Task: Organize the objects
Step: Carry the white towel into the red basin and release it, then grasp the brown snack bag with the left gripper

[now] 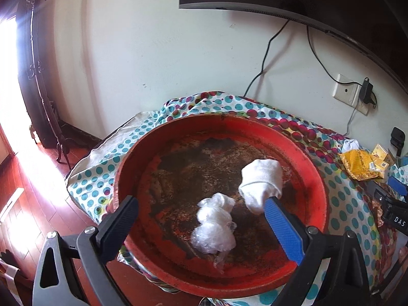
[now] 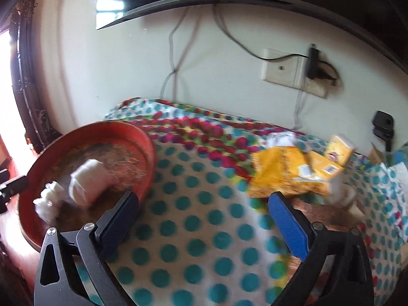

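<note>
My left gripper (image 1: pixel 201 206) hangs over the red tray (image 1: pixel 315 178), its jaws spread wide and gripping nothing. Inside that worn, stained tray I see two things: a rolled white sock (image 1: pixel 262 181) toward the right side, just at my blue fingertip, and a crumpled clear plastic bag (image 1: pixel 215 225) lying just beside it near the middle. My right gripper (image 2: pixel 204 199) is likewise wide apart and empty, above the dotted cloth (image 2: pixel 193 224) between the tray and a yellow packet (image 2: pixel 280 173). Small yellow boxes (image 2: pixel 339 150) sit against the packet, though the right view is blurred.
</note>
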`<state>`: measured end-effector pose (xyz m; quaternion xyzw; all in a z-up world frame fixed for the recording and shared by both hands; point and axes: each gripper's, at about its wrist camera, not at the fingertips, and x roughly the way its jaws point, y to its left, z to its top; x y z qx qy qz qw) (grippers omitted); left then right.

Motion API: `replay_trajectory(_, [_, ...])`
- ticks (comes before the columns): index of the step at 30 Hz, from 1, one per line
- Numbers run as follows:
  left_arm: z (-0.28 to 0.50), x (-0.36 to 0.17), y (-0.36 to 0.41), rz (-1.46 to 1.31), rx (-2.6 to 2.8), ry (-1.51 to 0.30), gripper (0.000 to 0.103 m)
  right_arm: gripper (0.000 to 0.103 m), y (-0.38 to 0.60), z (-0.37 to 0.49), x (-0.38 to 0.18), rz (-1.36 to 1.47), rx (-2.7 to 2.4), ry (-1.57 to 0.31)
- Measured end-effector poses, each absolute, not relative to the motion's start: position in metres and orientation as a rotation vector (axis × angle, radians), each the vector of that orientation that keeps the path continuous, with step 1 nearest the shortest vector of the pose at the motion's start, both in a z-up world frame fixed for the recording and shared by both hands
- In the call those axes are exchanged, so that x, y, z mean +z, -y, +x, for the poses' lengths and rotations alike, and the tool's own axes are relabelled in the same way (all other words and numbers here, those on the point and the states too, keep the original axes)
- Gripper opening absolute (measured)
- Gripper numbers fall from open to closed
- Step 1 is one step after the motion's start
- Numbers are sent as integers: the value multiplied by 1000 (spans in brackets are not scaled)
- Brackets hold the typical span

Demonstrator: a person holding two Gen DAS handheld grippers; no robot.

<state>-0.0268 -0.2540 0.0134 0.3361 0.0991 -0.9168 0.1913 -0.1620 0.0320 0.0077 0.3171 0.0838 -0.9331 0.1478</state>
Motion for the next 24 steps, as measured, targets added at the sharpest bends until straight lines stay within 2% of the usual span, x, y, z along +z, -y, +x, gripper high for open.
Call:
replay_trajectory(5, [-37, 6, 202, 947, -2685, -181, 101, 103, -134, -166, -18, 1018, -2841, -283])
replay_trajectory(8, [-45, -7, 159, 991, -2765, -125, 101, 103, -182, -172, -30, 1084, -2871, -213])
replay_trajectory(14, [-71, -20, 60, 1090, -2884, -20, 101, 103, -210, -184, -35, 1120, -2879, -184])
replay_trajectory(20, [-110, -21, -25, 1163, -2966, 8, 101, 103, -237, -194, -43, 1184, -2887, -152])
replay_trajectory(24, [-135, -21, -67, 1197, -2996, 85, 101, 103, -273, -193, -49, 1202, -2872, 138])
